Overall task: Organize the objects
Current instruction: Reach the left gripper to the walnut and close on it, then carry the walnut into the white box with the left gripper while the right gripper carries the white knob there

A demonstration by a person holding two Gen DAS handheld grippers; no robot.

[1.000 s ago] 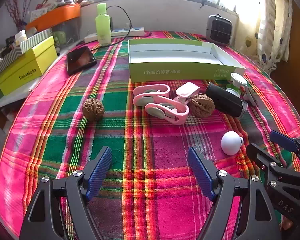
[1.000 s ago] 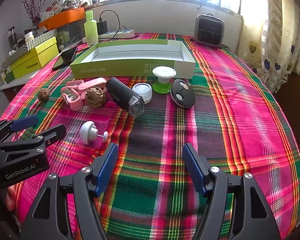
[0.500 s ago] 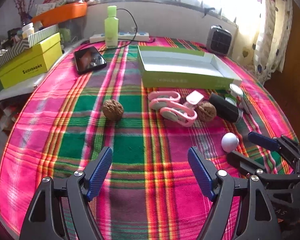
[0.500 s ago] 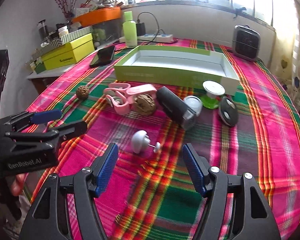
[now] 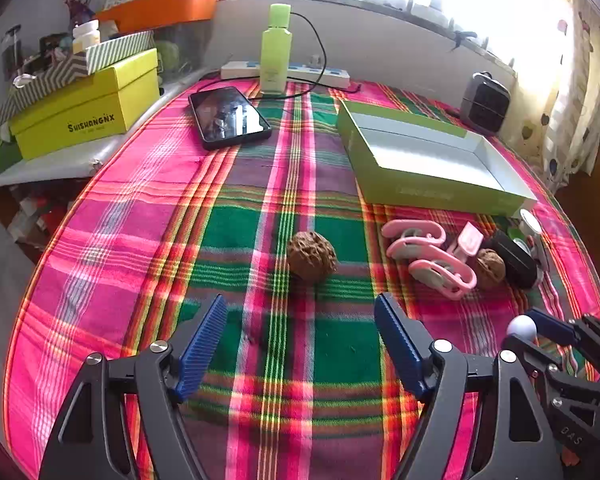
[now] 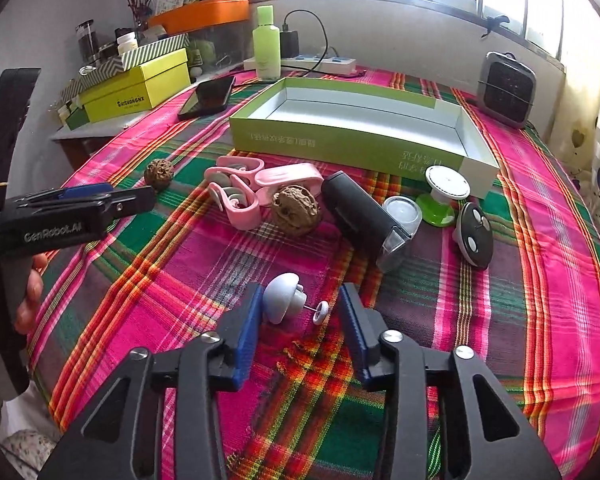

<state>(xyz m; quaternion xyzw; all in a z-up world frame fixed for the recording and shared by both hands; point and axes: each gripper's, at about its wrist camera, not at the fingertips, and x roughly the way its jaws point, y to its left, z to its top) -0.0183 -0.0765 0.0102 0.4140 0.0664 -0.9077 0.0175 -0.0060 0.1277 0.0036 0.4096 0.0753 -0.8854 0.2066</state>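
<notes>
Right tool straddles the white mushroom-shaped knob, jaws spread, left pad touching its dome, pin pointing right across the gap. It lies on the counter. Left tool, spread wide, faces a lone walnut dead ahead.

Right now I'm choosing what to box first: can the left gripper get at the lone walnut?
Probably yes. The left gripper is open, the lone walnut lies straight ahead of it on bare tablecloth, nothing between.

Right gripper fingers bracketing white knob.
</notes>
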